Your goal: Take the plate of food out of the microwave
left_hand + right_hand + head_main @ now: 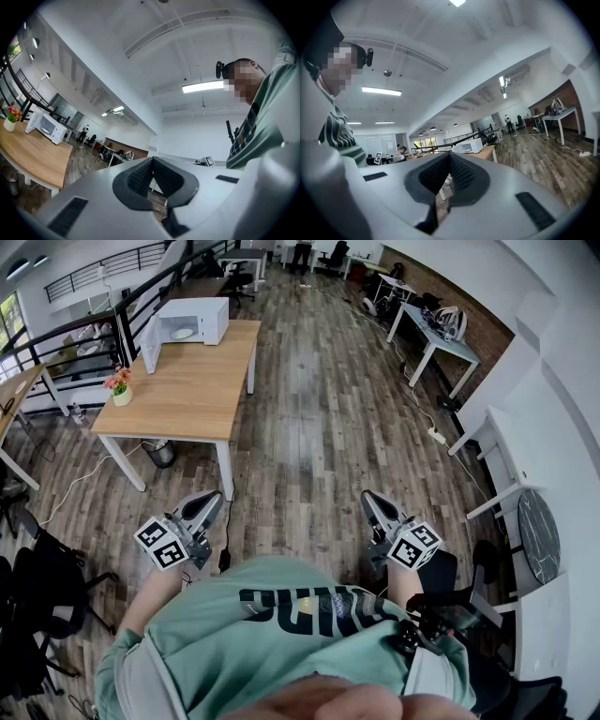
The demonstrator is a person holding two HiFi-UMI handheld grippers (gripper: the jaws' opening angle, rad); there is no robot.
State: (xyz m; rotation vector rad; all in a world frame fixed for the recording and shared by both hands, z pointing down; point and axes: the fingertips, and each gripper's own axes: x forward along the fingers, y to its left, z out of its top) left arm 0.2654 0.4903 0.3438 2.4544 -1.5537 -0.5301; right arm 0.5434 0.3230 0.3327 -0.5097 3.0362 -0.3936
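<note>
A white microwave (189, 322) stands with its door swung open at the far end of a wooden table (187, 390), several steps ahead of me. Inside it I make out a pale plate (183, 333); any food on it is too small to tell. My left gripper (214, 498) and right gripper (367, 497) are held close to my body over the floor, far from the table. Both are shut with nothing between the pads. The left gripper (152, 161) view shows the microwave (47, 127) far off at the left. Past the right gripper (450, 157), the microwave (469, 146) is small and distant.
A pot of flowers (119, 390) sits at the table's near left corner. Black office chairs (37, 587) stand at my left. White desks (436, 338) and a white counter (525, 474) line the right side. A power strip (437, 435) and cables lie on the wood floor.
</note>
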